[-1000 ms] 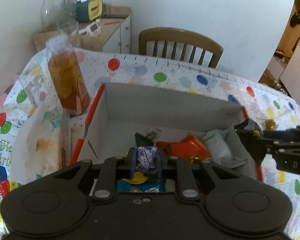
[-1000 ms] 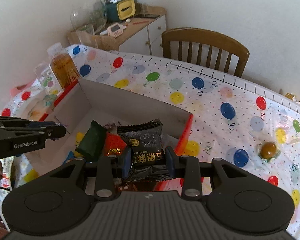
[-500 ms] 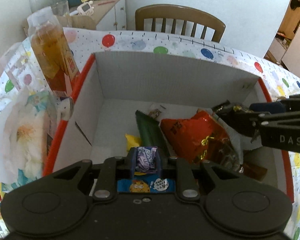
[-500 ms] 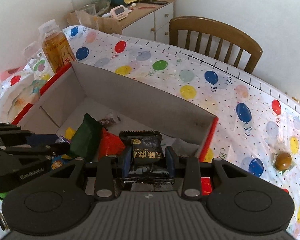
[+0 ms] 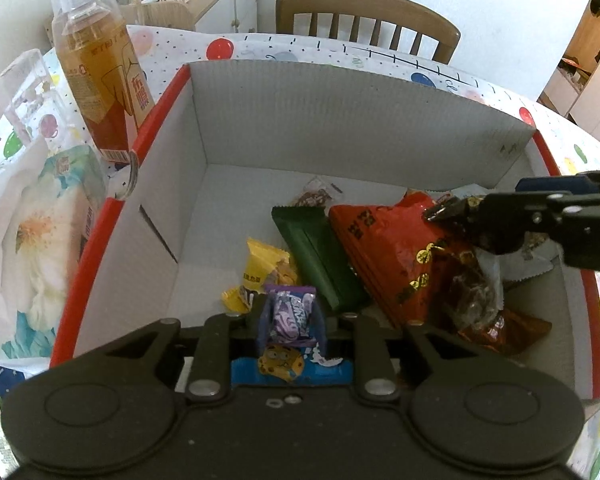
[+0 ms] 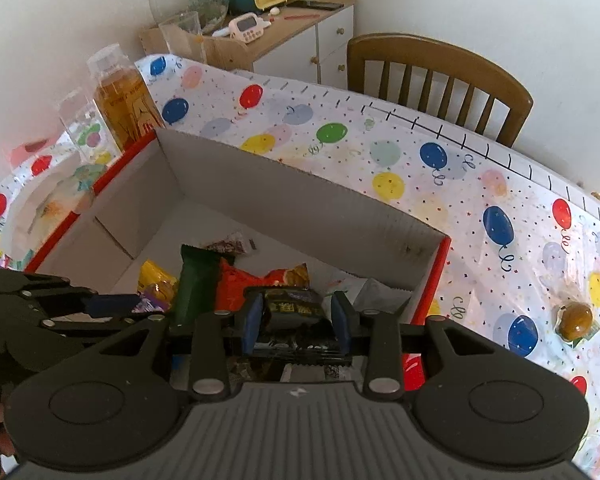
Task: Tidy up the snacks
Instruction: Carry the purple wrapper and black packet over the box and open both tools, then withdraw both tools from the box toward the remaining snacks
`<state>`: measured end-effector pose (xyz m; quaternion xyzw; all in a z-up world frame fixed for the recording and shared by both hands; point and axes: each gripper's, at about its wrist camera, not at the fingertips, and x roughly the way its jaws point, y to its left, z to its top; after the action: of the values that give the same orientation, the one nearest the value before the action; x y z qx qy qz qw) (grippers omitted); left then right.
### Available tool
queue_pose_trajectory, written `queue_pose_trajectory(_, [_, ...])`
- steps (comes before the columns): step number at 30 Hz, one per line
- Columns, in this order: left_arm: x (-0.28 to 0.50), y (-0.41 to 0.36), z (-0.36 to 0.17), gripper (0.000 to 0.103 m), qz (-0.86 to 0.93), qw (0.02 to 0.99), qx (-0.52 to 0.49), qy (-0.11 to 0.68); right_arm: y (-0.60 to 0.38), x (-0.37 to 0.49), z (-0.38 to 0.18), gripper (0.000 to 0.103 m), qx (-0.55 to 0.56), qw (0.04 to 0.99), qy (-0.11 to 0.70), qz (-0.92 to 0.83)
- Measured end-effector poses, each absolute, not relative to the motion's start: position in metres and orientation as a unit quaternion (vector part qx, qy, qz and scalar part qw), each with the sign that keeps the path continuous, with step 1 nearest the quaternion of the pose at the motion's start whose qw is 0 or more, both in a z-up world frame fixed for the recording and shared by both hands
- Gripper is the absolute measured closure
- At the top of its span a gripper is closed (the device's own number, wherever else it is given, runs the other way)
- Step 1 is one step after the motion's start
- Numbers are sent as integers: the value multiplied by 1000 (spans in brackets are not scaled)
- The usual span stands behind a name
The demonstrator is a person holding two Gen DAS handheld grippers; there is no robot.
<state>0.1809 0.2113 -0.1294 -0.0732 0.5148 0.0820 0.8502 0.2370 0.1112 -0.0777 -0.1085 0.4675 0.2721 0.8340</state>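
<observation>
A purple snack (image 5: 290, 314) is being gripped in the left gripper (image 5: 289, 320) jaws, low over the box (image 5: 340, 92). The right gripper (image 6: 298, 318) jaws are being opened around a black packet (image 6: 294, 306), directly above the box's right end.

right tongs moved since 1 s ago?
Yes. The right tongs went forward and down over the box, whose far wall now sits higher in view; jaws have opened around the black packet.
</observation>
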Motion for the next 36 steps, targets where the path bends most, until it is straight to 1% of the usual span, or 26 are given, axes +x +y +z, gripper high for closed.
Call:
queue_pose_trajectory(2, [180,211,-129,78,82,851,-75,514,109,235,-73,65,-103,835,465,277])
queue_pose_trajectory(4, [178,211,-127,76,83,852,-76,512,105,233,-68,58,-96,836,461,282])
queue_pose_trajectory(5, [176,210,-126,74,83,852,-77,511,103,232,-66,53,-94,837,459,284])
queue_pose_trajectory(6, [175,210,-125,71,83,853,-78,510,101,231,-64,50,-92,839,455,285])
queue_pose_trajectory(7, [174,210,-124,68,84,853,-80,508,99,229,-62,49,-90,840,452,286])
queue_pose_trajectory(8, [172,210,-122,64,85,854,-81,506,98,227,-60,49,-89,841,451,287])
queue_pose_trajectory(11, [167,210,-117,58,86,858,-81,501,93,223,-55,49,-82,842,448,289])
queue_pose_trajectory(15, [160,207,-106,44,88,865,-80,488,85,215,-47,49,-75,844,443,293])
queue_pose_trajectory(16, [158,206,-103,43,87,867,-77,484,82,213,-45,48,-73,844,441,295])
queue_pose_trajectory(17, [157,204,-99,41,87,870,-75,480,80,211,-43,46,-70,845,440,296])
queue_pose_trajectory(19, [153,200,-92,40,85,874,-72,474,74,206,-38,41,-65,847,435,298])
queue_pose_trajectory(22, [149,194,-83,39,82,878,-70,466,65,199,-31,40,-59,849,428,304])
queue_pose_trajectory(25, [146,186,-74,33,79,884,-68,455,53,193,-25,40,-49,850,424,308])
queue_pose_trajectory(27, [143,180,-67,32,76,889,-66,447,44,189,-22,36,-44,851,420,311])
queue_pose_trajectory(29, [142,173,-60,31,71,893,-64,441,35,186,-18,34,-38,854,415,312])
queue_pose_trajectory(33, [141,158,-46,22,64,901,-60,426,14,181,-12,33,-26,857,408,314])
queue_pose_trajectory(34, [141,154,-43,22,61,903,-58,422,9,180,-11,33,-23,857,407,315])
queue_pose_trajectory(36, [142,144,-38,20,57,906,-54,415,-3,179,-9,26,-17,858,404,316])
